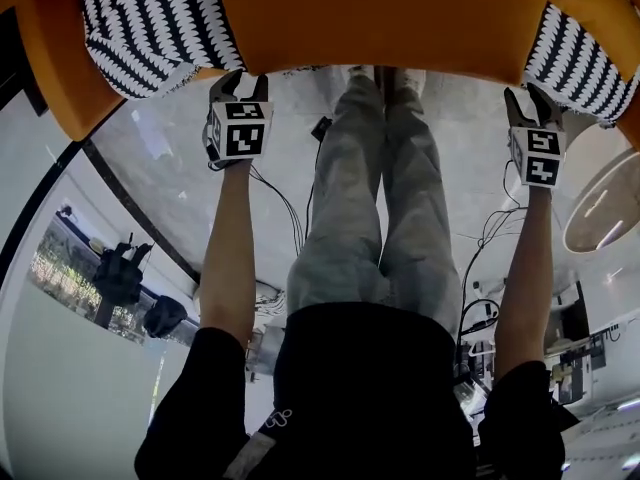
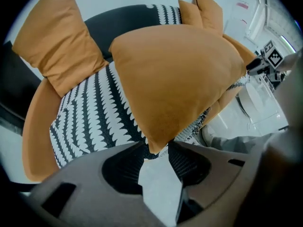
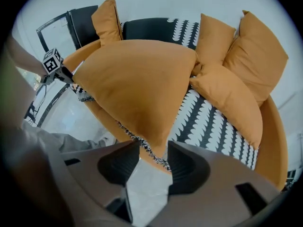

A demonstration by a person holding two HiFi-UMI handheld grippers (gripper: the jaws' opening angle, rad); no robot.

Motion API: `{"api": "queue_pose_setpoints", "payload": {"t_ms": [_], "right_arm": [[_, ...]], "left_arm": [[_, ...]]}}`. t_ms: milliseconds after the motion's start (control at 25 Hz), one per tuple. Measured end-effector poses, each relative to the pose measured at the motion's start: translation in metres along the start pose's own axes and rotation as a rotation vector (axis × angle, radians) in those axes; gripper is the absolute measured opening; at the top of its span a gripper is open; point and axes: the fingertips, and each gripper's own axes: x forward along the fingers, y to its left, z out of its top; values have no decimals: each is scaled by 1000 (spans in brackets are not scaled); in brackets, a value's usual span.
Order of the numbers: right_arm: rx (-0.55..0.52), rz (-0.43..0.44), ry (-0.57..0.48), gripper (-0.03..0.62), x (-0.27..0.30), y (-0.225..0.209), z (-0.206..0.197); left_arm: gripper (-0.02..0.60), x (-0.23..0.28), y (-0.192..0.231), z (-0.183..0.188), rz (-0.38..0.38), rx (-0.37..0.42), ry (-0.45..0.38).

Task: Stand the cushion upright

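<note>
A large orange cushion (image 1: 380, 18) lies across the front of a round sofa with a black-and-white patterned seat (image 1: 150, 28). My left gripper (image 1: 238, 83) is at the cushion's near left corner and my right gripper (image 1: 528, 103) at its near right corner. In the left gripper view the cushion (image 2: 180, 74) tapers to a corner that sits between the jaws of the left gripper (image 2: 155, 145); they stand open, with a gap beside the tip. The right gripper view shows the same: the cushion (image 3: 137, 84) reaches down into the right gripper (image 3: 152, 145), which is open.
Other orange cushions (image 3: 258, 56) (image 3: 227, 98) (image 2: 54, 46) lean on the sofa's back. The person's legs (image 1: 375, 198) stand on the pale floor close to the sofa's front edge. Cables (image 1: 290, 208) trail on the floor, and a round white object (image 1: 605, 213) sits at the right.
</note>
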Motion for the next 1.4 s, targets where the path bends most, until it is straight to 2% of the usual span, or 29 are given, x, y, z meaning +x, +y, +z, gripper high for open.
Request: {"api": "queue_pose_setpoints", "payload": {"t_ms": [120, 200, 280, 400, 720, 1080, 1240, 1400], "right_arm": [[-14, -15, 36, 167, 15, -3, -2], [-24, -25, 52, 166, 22, -2, 4], [-25, -31, 56, 114, 23, 1, 12], [-34, -51, 62, 52, 20, 2, 18], [105, -43, 6, 25, -21, -4, 48], [119, -87, -103, 23, -89, -19, 103], [109, -114, -179, 23, -117, -26, 140], [111, -139, -256, 23, -145, -38, 174]], "left_arm": [[152, 17, -2, -2, 6, 34, 43], [150, 25, 1, -5, 6, 28, 55], [149, 25, 5, -1, 15, 8, 44], [62, 17, 3, 15, 37, 20, 13], [38, -32, 6, 39, 8, -15, -44], [38, -100, 30, 84, -32, -61, -143], [38, -129, 52, 109, -36, -63, -226], [38, -160, 65, 135, -87, -140, -327]]}}
